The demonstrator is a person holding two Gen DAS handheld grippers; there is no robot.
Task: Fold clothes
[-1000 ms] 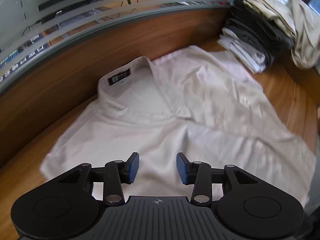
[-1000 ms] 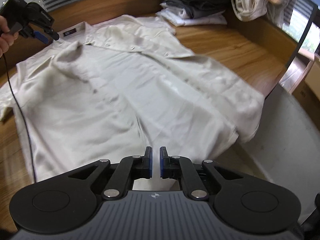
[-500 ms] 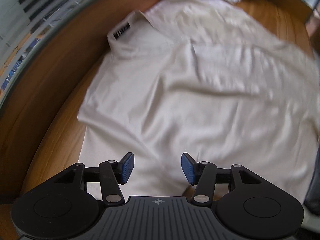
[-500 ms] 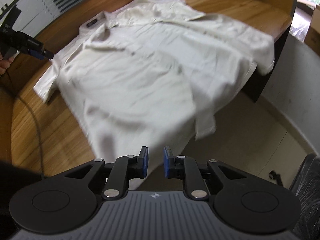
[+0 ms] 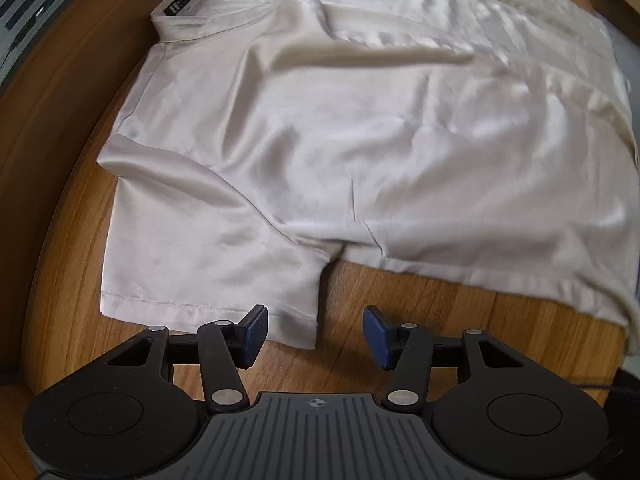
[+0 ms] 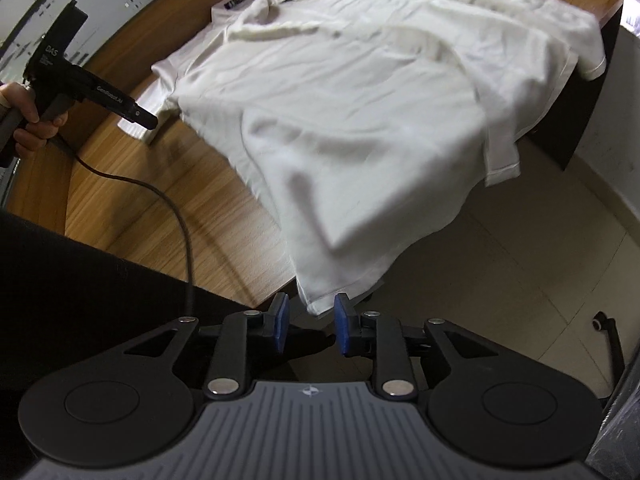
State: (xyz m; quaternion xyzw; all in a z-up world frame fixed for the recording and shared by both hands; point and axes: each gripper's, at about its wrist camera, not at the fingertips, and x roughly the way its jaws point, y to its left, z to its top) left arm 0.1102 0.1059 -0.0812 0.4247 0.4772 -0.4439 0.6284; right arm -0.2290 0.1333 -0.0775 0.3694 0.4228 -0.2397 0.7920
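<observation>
A wooden table [image 5: 460,312] bore a cream short-sleeved shirt [image 5: 360,140], spread face up with its collar [image 5: 200,20] at the far left and a black neck label [image 5: 179,3] showing inside it. In the right wrist view the shirt's [image 6: 360,100] lower part overhung the table's [image 6: 140,200] near edge, above a pale tiled floor [image 6: 500,280]. One short sleeve [image 5: 208,272] lay flat toward the near edge of the table. The left gripper [image 5: 315,334] pointed steeply down just over that sleeve's hem; its blue pads stood well apart, with only the sleeve's corner and bare wood seen between them and nothing clamped. The right gripper [image 6: 308,323] hung at the drooping hem corner [image 6: 320,304]; its jaws were opening, the cloth's tip lay between the pads, and neither pad pressed on it. In that view a hand [image 6: 28,116] grasped the left gripper's handle, from which a black cable [image 6: 176,216] trailed across the wood.
</observation>
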